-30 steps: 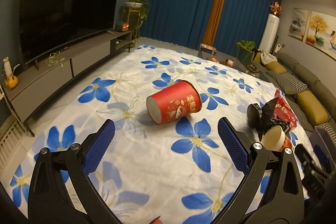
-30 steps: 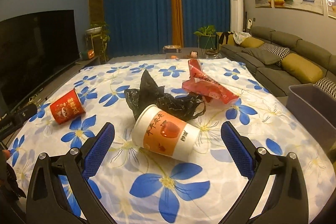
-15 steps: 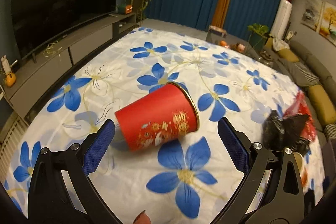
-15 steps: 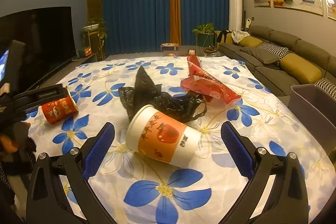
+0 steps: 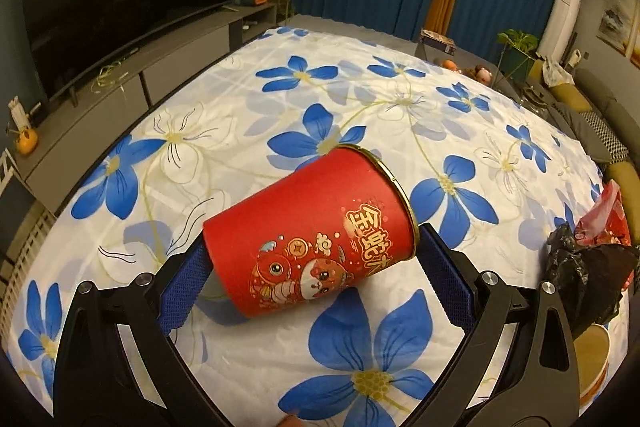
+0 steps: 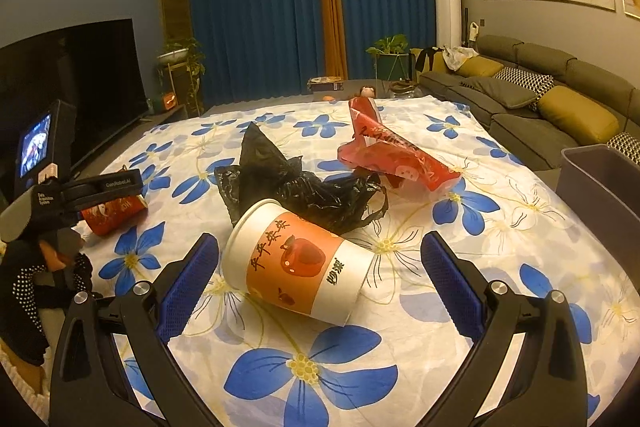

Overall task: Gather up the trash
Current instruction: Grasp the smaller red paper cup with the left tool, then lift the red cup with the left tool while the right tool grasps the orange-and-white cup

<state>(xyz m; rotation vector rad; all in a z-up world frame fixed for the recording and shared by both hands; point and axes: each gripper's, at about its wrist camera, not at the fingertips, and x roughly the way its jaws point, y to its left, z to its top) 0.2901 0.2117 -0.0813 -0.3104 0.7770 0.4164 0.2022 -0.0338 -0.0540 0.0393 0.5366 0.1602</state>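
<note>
Two cups lie on their sides on the flowered cloth (image 6: 500, 267). Only the right wrist view shows the grey bin (image 6: 604, 187) at the cloth's right edge and the red wrapper (image 6: 392, 159) whole. The left gripper (image 5: 312, 267) is spread wide around the red paper cup (image 5: 312, 231), whose base and gold rim sit against the blue ribbed pads. The right gripper (image 6: 320, 267) is wide apart around the white-and-orange cup (image 6: 300, 263), touching nothing. A crumpled black plastic bag (image 6: 296, 183) lies just behind.
</note>
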